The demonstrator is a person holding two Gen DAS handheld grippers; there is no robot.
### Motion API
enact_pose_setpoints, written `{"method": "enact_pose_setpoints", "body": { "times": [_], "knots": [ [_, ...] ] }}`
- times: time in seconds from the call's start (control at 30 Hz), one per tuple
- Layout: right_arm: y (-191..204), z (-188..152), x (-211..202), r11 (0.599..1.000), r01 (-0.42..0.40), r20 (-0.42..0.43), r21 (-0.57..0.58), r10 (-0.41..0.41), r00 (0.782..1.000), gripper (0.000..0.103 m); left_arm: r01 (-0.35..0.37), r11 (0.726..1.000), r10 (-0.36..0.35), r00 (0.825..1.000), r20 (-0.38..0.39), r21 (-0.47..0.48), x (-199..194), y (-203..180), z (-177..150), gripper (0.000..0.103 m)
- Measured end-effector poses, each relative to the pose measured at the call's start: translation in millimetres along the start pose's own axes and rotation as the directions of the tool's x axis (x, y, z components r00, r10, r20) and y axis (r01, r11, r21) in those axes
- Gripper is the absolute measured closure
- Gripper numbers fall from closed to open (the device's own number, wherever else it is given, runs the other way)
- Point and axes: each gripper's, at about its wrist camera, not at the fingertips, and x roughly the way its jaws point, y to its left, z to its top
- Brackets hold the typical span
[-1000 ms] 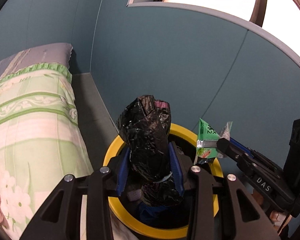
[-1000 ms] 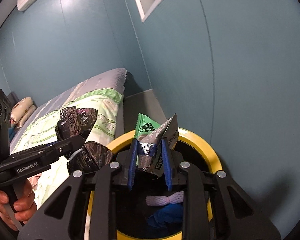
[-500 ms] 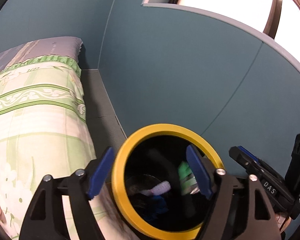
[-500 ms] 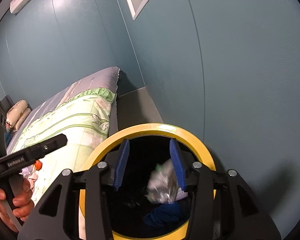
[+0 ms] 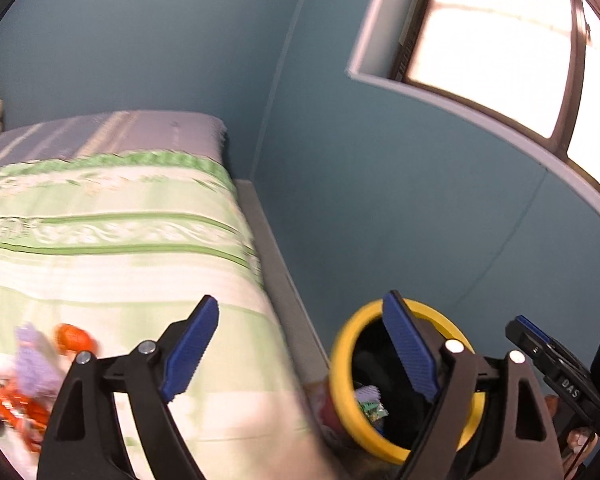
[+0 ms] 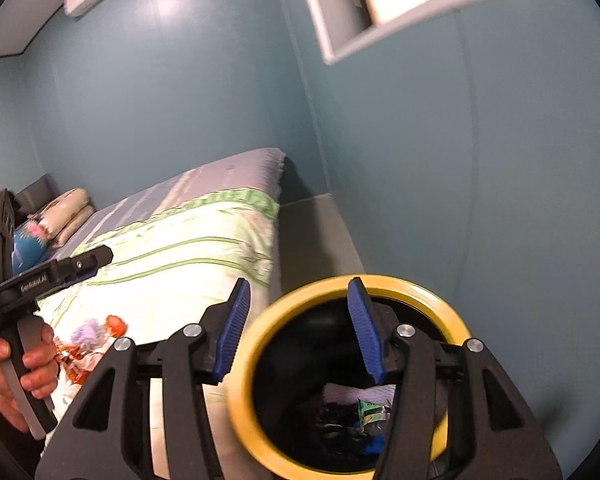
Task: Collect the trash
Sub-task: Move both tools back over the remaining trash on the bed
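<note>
The yellow-rimmed bin (image 6: 452,316) stands upright on the floor between the bed (image 6: 172,264) and the blue wall (image 6: 520,200), mouth facing up. The trash lies inside at the bottom: a green wrapper (image 6: 370,410) beside a black crumpled wrapper (image 6: 328,420); neither shows a clear long axis or heading, since both are crumpled and partly hidden. The left gripper (image 5: 300,354) stands wide with nothing between its blue pads, and its jaws have just been opening. The right gripper (image 6: 300,332) stands at a medium gap, also empty, over the near-left part of the rim; its jaws have likewise just been opening. One second ago the left tongs clamped the black wrapper over the bin and the right tongs clamped the green wrapper; both items now rest inside. In the left wrist view the bin has shifted from centre to lower right, and orange and purple items (image 5: 40,364) on the bed appear at lower left, blurred.
</note>
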Motion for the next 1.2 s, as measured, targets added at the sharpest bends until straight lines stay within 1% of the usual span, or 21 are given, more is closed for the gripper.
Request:
{"method": "enact_pose_setpoints", "body": {
  "times": [0.03, 0.1, 0.2, 0.3, 0.4, 0.57, 0.67, 0.73, 0.87, 1.0, 1.03, 1.2],
  "knots": [
    [7.7, 1.2, -2.3, 1.0, -0.017, 0.005, -0.01, 0.017, 1.0, 0.053, -0.015, 1.0, 0.015, 1.0, 0.014, -0.007, -8.5, 7.3, 2.5, 0.019],
    [24.3, 4.5, -3.5, 0.998, -0.052, 0.011, -0.029, 0.052, 0.999, 0.048, -0.043, 0.999, 0.043, 0.998, 0.037, -0.025, -28.4, 21.6, 6.8, 0.017],
    [54.7, 7.7, -4.2, 0.992, -0.107, 0.017, -0.07, 0.108, 0.994, 0.046, -0.093, 0.995, 0.096, 0.993, 0.074, -0.042, -58.4, 44.4, 10.3, 0.013],
    [81.1, 7.5, -2.4, 0.981, -0.161, 0.012, -0.105, 0.164, 0.986, 0.04, -0.146, 0.988, 0.151, 0.982, 0.111, -0.048, -85.3, 63.6, 10.5, 0.01],
    [110.1, 3.8, 0.3, 0.965, -0.217, -0.002, -0.149, 0.219, 0.976, 0.037, -0.2, 0.978, 0.205, 0.97, 0.13, -0.051, -107.4, 82.7, 9.0, 0.008],
    [158.3, -3.7, 4.0, 0.925, -0.312, -0.039, -0.215, 0.312, 0.949, 0.034, -0.279, 0.956, 0.288, 0.949, 0.129, -0.09, -139.0, 127.9, 6.2, 0.008],
    [186.5, -11.4, 2.8, 0.898, -0.356, -0.068, -0.257, 0.351, 0.934, 0.034, -0.33, 0.937, 0.342, 0.931, 0.123, -0.113, -154.5, 154.9, -0.5, 0.008],
    [203.3, -17.1, 4.7, 0.881, -0.384, -0.091, -0.276, 0.374, 0.923, 0.034, -0.35, 0.927, 0.365, 0.924, 0.117, -0.133, -162.1, 170.4, -4.6, 0.008],
    [232.2, -28.2, 10.5, 0.845, -0.44, -0.147, -0.305, 0.415, 0.898, 0.034, -0.401, 0.899, 0.421, 0.902, 0.098, -0.175, -175.5, 205.0, -13.7, 0.008],
    [257.6, -42.3, 17.6, 0.811, -0.485, -0.195, -0.329, 0.444, 0.875, 0.034, -0.428, 0.879, 0.451, 0.889, 0.079, -0.21, -184.8, 234.0, -24.8, 0.008],
    [265.9, -46.4, 20.8, 0.797, -0.505, -0.215, -0.331, 0.457, 0.863, 0.034, -0.431, 0.876, 0.455, 0.887, 0.076, -0.214, -185.0, 238.7, -26.8, 0.008],
    [292.7, -66.4, 34.5, 0.754, -0.558, -0.281, -0.346, 0.485, 0.828, 0.034, -0.448, 0.859, 0.472, 0.88, 0.046, -0.246, -184.5, 267.1, -43.1, 0.008]
  ]
}}
